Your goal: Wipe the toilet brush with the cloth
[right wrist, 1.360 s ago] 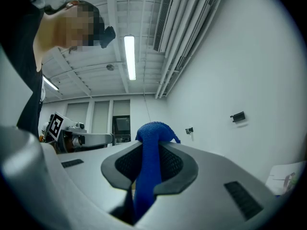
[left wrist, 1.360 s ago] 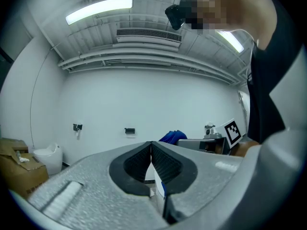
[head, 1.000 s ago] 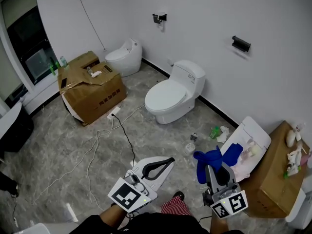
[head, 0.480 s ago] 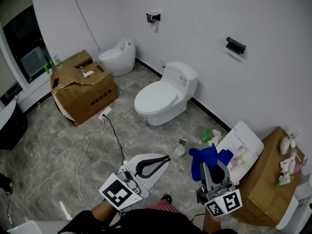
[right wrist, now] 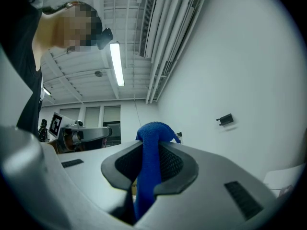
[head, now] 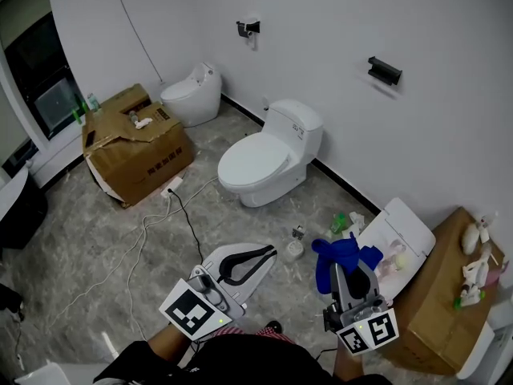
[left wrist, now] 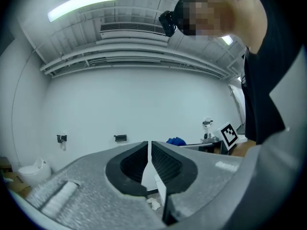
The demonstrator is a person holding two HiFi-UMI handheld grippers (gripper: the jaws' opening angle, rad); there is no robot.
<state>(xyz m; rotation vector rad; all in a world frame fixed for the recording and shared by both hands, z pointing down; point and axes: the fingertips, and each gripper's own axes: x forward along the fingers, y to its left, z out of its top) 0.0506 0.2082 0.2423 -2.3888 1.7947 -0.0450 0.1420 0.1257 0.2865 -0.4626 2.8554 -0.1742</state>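
Shifted nearer the toilet [head: 260, 163], with both claws, since earlier frame. Clenched on nothing at left claw [head: 268, 255]; gripping blue cloth [head: 337, 253] at right claw [head: 353, 273]. Cannot locate toilet brush. Could trip on floor cable [head: 191, 227], or drop dangling cloth.

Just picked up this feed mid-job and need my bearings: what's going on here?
A person stands in a room with a white toilet ahead, holding a gripper in each hand. The right gripper has its jaws clamped on a blue cloth, which bunches above the tips. The left gripper has its jaws together with nothing between them. I can't make out a toilet brush in any view, so wiping has not begun.
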